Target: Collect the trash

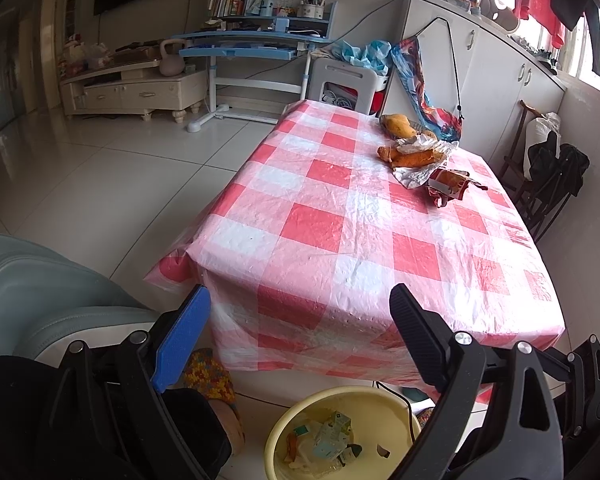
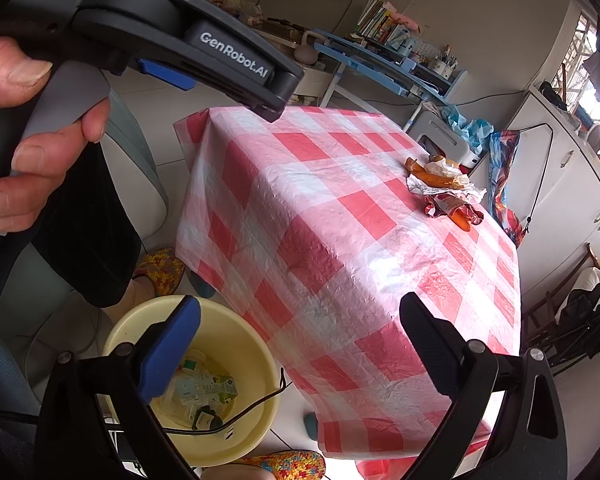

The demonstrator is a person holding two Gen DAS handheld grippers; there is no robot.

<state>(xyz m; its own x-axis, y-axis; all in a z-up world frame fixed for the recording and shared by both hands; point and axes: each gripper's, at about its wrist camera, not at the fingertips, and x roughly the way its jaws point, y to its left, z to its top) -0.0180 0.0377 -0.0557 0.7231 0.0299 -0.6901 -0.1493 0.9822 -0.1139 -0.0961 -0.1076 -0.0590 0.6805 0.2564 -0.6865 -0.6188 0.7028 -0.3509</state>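
Below the near edge of a table draped in a red-and-white checked plastic cloth [image 1: 340, 232], a pale yellow round plastic basin [image 1: 308, 408] sits on the floor at the bottom centre of the frame, holding cartons and scraps of trash [image 1: 328, 436]. At the upper right, on the table's far end, lie crumpled white and red wrappers [image 1: 432, 168] with orange food pieces. Left gripper [image 1: 300, 312] and right gripper [image 2: 300, 320] both hang released, jaws spread wide and empty. A hand [image 2: 40, 128] clasps the left tool's grey handle.
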